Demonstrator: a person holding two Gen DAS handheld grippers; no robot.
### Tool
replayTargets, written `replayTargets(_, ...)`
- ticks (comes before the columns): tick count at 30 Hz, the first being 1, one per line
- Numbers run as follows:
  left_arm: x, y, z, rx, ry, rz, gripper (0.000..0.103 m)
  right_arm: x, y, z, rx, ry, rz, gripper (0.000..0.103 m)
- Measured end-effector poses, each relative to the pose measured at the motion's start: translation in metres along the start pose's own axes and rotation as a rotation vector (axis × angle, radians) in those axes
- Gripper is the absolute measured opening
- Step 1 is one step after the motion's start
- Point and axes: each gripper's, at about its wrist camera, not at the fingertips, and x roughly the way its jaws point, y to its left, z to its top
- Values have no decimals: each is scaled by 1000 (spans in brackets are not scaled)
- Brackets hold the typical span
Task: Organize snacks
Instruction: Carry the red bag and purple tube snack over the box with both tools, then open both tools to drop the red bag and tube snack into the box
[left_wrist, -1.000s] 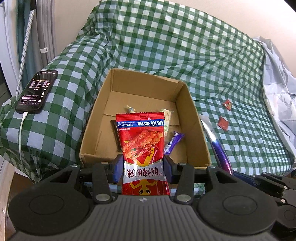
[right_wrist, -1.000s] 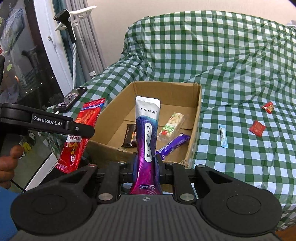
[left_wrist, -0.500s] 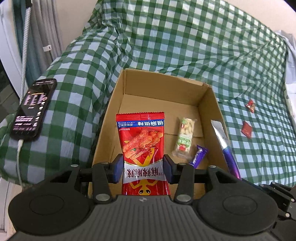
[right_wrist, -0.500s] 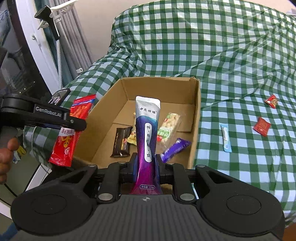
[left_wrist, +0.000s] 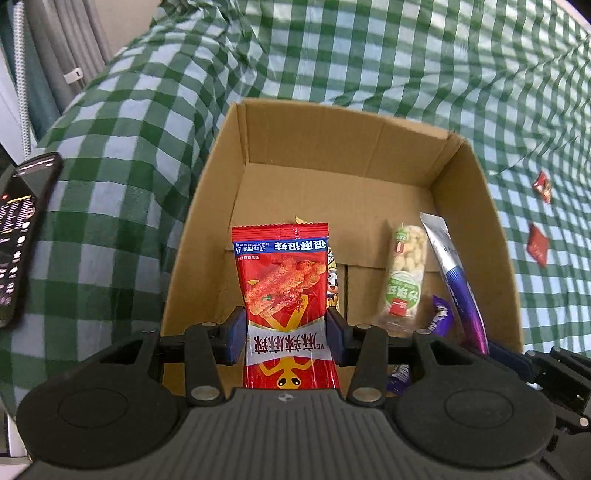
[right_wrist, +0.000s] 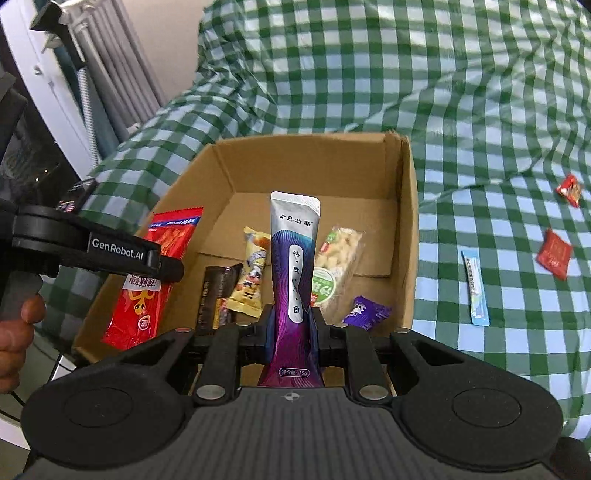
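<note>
snacks (right_wrist: 334, 266) lie in the box (right_wrist: 404, 236); sachets (right_wrist: 476, 288) right of it.

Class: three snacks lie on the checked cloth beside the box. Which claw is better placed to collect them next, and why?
Right claw: the blue stick and red packets lie on its side of the box. Both claws are full.

**Checked bed and its load**

The bed (right_wrist: 480, 110), draped in green-and-white check, carries an open cardboard box (right_wrist: 408, 236). Right of the box lie a pale blue sachet (right_wrist: 475, 288) and two red packets (right_wrist: 554, 253) (right_wrist: 569, 189). A phone (left_wrist: 22, 236) rests near the left edge.
</note>
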Motion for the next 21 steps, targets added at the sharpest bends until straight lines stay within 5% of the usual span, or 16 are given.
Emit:
replayTargets(13,32,-10,10,13,50,29,52,32,-14,3,32,54,0,19)
replayTargets(14,31,-9,10,6,44,34,62,33,-14,3,35,54,-1,19)
replayTargets(15,29,-9,11,-2,36,37,86,33,-14,4,38,53,-3,20)
replayTargets(17,22,-7,12,-19,0,60,103,32,-14,4,45,47,-10,25)
replayTargets(19,12,-6,12,-17,-37,70,103,29,-12,5,42,43,-17,70)
replayTargets(21,6,-5,10,-2,-24,64,103,20,-7,3,27,22,-11,79)
